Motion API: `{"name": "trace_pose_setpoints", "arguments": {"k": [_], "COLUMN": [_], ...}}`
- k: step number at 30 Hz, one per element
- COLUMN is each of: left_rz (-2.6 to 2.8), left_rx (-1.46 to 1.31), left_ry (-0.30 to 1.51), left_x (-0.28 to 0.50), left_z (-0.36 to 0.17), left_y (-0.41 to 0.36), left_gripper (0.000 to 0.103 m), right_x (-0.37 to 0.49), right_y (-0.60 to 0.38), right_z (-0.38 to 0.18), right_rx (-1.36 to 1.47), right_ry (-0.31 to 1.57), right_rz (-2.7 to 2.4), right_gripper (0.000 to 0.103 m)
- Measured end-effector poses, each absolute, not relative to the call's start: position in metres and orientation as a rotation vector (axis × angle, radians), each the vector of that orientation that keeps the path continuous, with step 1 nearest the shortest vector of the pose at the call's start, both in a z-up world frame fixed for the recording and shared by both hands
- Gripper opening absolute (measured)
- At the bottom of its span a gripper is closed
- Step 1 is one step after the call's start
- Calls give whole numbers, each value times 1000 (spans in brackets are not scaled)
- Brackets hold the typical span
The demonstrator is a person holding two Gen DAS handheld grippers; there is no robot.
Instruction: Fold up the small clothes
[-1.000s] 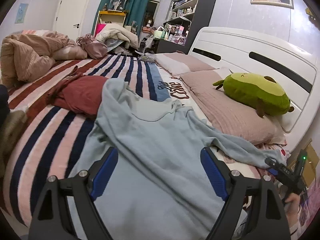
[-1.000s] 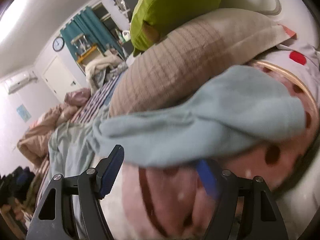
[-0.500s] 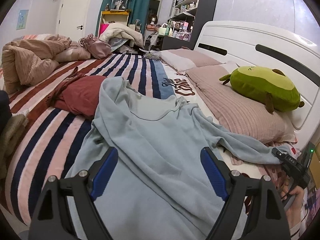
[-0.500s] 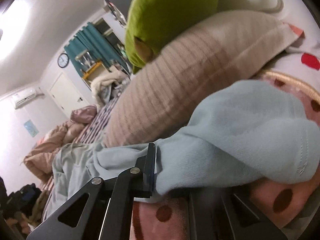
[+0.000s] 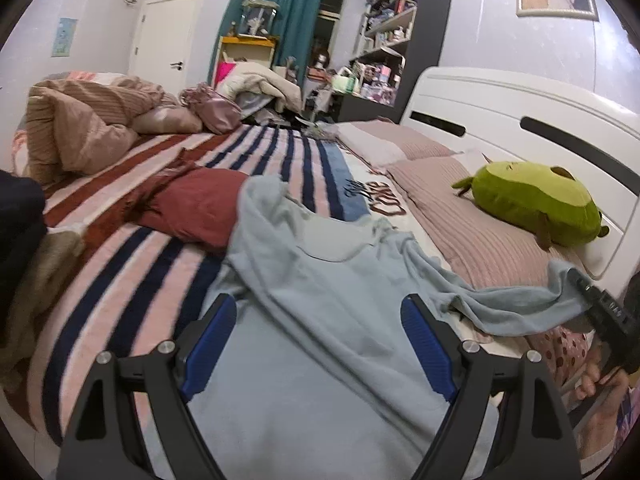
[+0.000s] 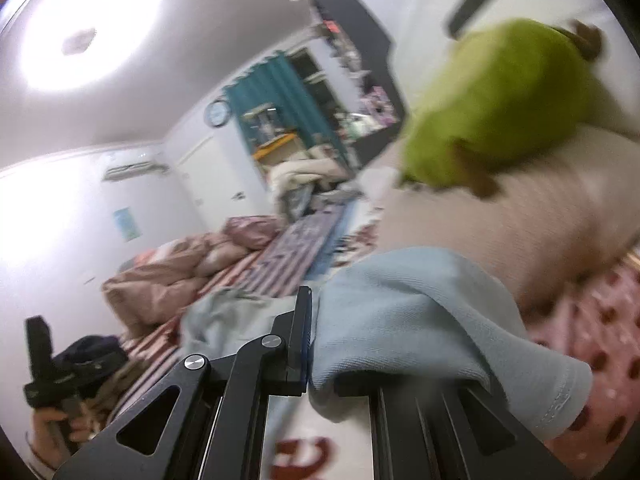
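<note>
A light blue long-sleeved shirt [image 5: 320,300] lies spread on the striped bed. My left gripper [image 5: 316,336] is open and empty, its blue pads hovering over the shirt's body. My right gripper [image 6: 316,344] is shut on the end of the shirt's right sleeve [image 6: 420,320] and holds it lifted off the bed. In the left wrist view the right gripper [image 5: 600,312] shows at the right edge, with the sleeve [image 5: 512,308] stretched toward it.
A dark red garment [image 5: 192,208] lies beside the shirt's left shoulder. A green plush toy [image 5: 532,200] sits on pink pillows [image 5: 480,240] by the white headboard [image 5: 520,120]. A bunched brown blanket [image 5: 80,128] is at the far left.
My right gripper closed on the sleeve end and lifted it, tilting up. The sleeve is now raised and stretched. My left gripper stayed open over the shirt.
</note>
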State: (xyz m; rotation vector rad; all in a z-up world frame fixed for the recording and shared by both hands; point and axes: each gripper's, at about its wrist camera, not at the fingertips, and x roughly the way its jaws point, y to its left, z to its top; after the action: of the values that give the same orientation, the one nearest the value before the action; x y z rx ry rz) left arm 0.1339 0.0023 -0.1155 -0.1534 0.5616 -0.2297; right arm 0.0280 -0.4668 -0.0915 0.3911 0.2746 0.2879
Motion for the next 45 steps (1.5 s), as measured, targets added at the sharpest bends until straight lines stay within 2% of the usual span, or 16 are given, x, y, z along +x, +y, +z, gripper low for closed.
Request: {"name": "trace_pose_setpoints", "arguments": {"k": [8,12,17,21,24,27,29,32,36,38,45], "left_rz": [-169,-171,-149,-165,-184,-216,-246,-306,-403,-450,-434], "left_rx": [-177,-214,-239,-251,-258,-257,-238,-208,-153,-112,128], "left_ry": [530,521,531,539,539,545,546,553,591,619,718], "left_x": [111,96,82,77,74,73,75,78,86,90,106], "left_z": [-120,-131,-145,-151,-153,-153,-150,-146,-151,-156,-194], "left_y": [54,81,112,126,128,126,116,94,47,18,-77], "left_gripper": [82,82,82,82,82,83,83,84,85,85,85], "right_x": [37,46,60,70,71,69,64,46,24,13,-2], "right_y": [-371,-310,-222,-173,-160,-161,-172,-200,-252,-282,-358], "right_z": [-61,-66,-108,-160,-188,-199,-197,-181,-156,-150,-158], "right_rx": [298,244,140,45,32,29,64,97,109,127,301], "right_ry": [280,353,521,720,803,842,850,818,745,706,659], "right_rz": [506,618,746,758,741,716,734,736,648,581,511], "right_gripper": [3,3,3,3,6,13,24,35,38,43,43]}}
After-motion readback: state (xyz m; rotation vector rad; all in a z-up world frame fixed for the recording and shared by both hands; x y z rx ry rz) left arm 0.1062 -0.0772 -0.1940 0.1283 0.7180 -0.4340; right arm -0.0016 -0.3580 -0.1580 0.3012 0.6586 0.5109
